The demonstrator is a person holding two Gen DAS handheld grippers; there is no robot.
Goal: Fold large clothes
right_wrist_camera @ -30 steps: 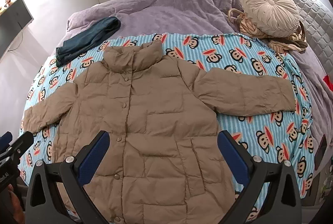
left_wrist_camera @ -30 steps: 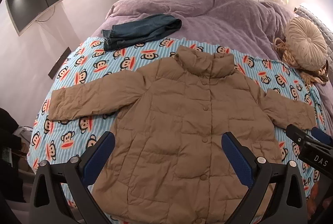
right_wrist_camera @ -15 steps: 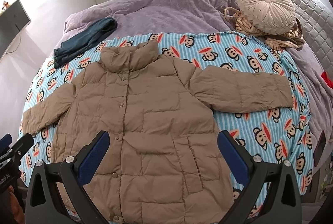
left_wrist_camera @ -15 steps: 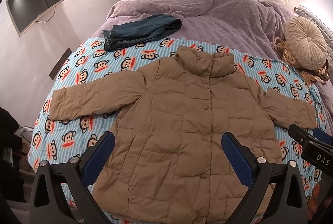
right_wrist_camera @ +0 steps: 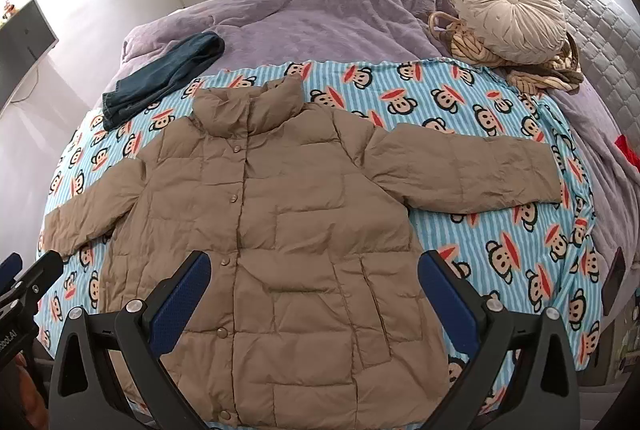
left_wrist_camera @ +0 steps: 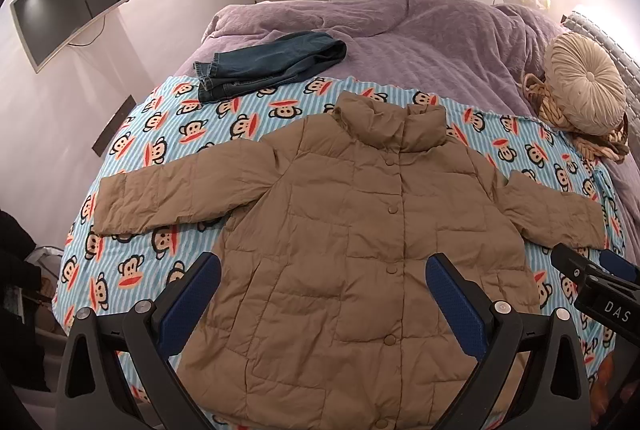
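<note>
Bed, largest item: I see a rumpled purple plush blanket (left_wrist_camera: 420, 30) covering the far half, and a light-blue striped sheet printed with cartoon monkey faces (left_wrist_camera: 160, 150) covering the near half.

Task item: tan quilted puffer jacket with a stand-up collar (left_wrist_camera: 360, 250), lying front-up and flat on the monkey sheet, snaps closed down the centre, both sleeves spread out to the sides, hem nearest my grippers. The fabric shows stitched rectangular panels and light wrinkling; two slanted pocket seams show in the right wrist view. The collar points toward the purple blanket.

Round cream pleated cushion with a centre button (right_wrist_camera: 510, 14), resting on a woven rope basket (right_wrist_camera: 472, 42) at the bed's right side.

Folded dark-blue denim jeans (left_wrist_camera: 264, 66), lying across the seam between sheet and blanket, apart from the jacket.

Wall-mounted flat screen (left_wrist_camera: 72, 2), dark, on the left wall.

Left gripper (left_wrist_camera: 322, 294): blue-padded fingers spread wide, holding nothing, hovering over the jacket's lower half.

Right gripper (right_wrist_camera: 314, 290): likewise spread wide and empty, above the hem area.

Writing: I read "DAS" on the right gripper's body in the left wrist view.
</note>
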